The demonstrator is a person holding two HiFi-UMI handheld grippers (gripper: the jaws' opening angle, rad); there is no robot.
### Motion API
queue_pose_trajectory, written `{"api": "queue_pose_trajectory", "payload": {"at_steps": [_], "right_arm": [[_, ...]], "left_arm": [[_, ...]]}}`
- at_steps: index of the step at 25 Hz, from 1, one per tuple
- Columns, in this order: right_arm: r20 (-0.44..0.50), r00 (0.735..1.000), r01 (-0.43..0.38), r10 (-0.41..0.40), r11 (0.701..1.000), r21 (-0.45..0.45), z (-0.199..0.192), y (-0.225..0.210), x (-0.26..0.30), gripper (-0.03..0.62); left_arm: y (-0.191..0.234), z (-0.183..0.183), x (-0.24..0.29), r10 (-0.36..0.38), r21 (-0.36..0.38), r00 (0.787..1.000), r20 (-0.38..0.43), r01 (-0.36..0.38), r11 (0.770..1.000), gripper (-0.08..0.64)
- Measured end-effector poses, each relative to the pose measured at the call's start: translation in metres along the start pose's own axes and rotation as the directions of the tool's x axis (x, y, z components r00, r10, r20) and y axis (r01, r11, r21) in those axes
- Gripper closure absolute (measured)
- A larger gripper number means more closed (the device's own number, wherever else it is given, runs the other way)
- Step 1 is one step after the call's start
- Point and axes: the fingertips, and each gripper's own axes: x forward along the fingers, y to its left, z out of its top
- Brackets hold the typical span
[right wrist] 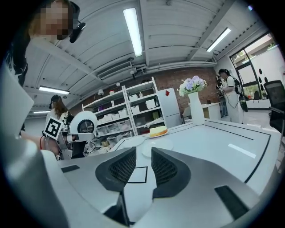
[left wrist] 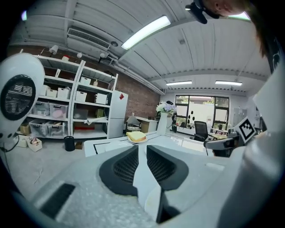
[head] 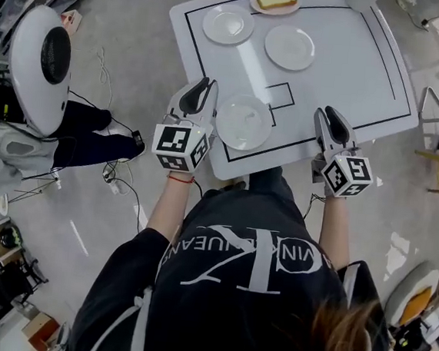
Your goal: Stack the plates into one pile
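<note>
**Three plates [head: 228,25] [head: 290,47] [head: 244,122] lie apart on the table [head: 368,77]**

My left gripper [head: 205,86] hangs just left of the nearest plate, fingers narrowly parted with nothing between them. My right gripper [head: 328,112] is over the table's near edge, fingers spread wider, empty.

Bright ceiling tubes [left wrist: 145,32] light everything evenly; fisheye edges bend, darken.

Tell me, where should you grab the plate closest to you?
I'd grab the nearest plate by its thin rim on the left edge, coming in low from the left. It lies flat on the table, so only the raised rim fits between jaws, and the left gripper, open and empty, is right beside that edge.
</note>
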Motion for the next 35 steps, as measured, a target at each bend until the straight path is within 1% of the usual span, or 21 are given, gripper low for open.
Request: {"api": "queue_pose_trajectory", "payload": {"at_steps": [4,9,14,17,20,22,24,26,29,32,35], "right_arm": [[-0.042,0.999,-0.023,0.023,1.0,0.011,0.002,-0.022,0.029,0.485],[-0.103,0.993,-0.054,0.056,0.998,0.028,-0.004,-0.049,0.057,0.483],[-0.173,0.981,-0.087,0.091,0.996,0.029,-0.003,-0.065,0.093,0.482],[-0.216,0.971,-0.097,0.104,0.994,0.042,-0.001,-0.076,0.11,0.479],[-0.26,0.959,-0.104,0.114,0.993,0.051,-0.001,-0.089,0.128,0.476],[-0.291,0.95,-0.105,0.117,0.993,0.055,-0.004,-0.097,0.139,0.476],[-0.321,0.94,-0.106,0.12,0.993,0.061,-0.009,-0.103,0.151,0.472],[-0.349,0.929,-0.108,0.124,0.992,0.065,-0.012,-0.109,0.163,0.466],[-0.387,0.914,-0.107,0.12,0.993,0.056,-0.016,-0.117,0.178,0.453],[-0.416,0.904,-0.09,0.102,0.995,0.05,-0.018,-0.126,0.189,0.449],[-0.442,0.893,-0.082,0.085,0.996,0.026,-0.019,-0.133,0.201,0.448]], "left_arm": [[-0.012,-0.003,0.036,-0.018,-0.016,0.999,-0.031,0.017,1.0,0.495],[-0.03,-0.014,0.075,-0.049,-0.024,0.994,-0.099,0.047,0.999,0.495],[-0.031,-0.025,0.111,-0.066,-0.088,0.981,-0.184,0.05,0.995,0.495],[-0.032,-0.033,0.129,-0.063,-0.135,0.969,-0.24,0.031,0.99,0.495],[-0.035,-0.043,0.148,-0.057,-0.162,0.952,-0.3,0.008,0.987,0.495],[-0.038,-0.053,0.159,-0.064,-0.186,0.94,-0.336,0.0,0.983,0.494],[-0.04,-0.061,0.169,-0.082,-0.216,0.927,-0.367,0.001,0.976,0.477],[-0.041,-0.066,0.179,-0.096,-0.242,0.916,-0.389,-0.001,0.97,0.454],[-0.04,-0.072,0.192,-0.101,-0.276,0.903,-0.418,-0.02,0.961,0.451],[-0.039,-0.079,0.201,-0.11,-0.321,0.887,-0.448,-0.045,0.946,0.442],[-0.037,-0.083,0.212,-0.113,-0.351,0.879,-0.463,-0.066,0.934,0.425]]}}
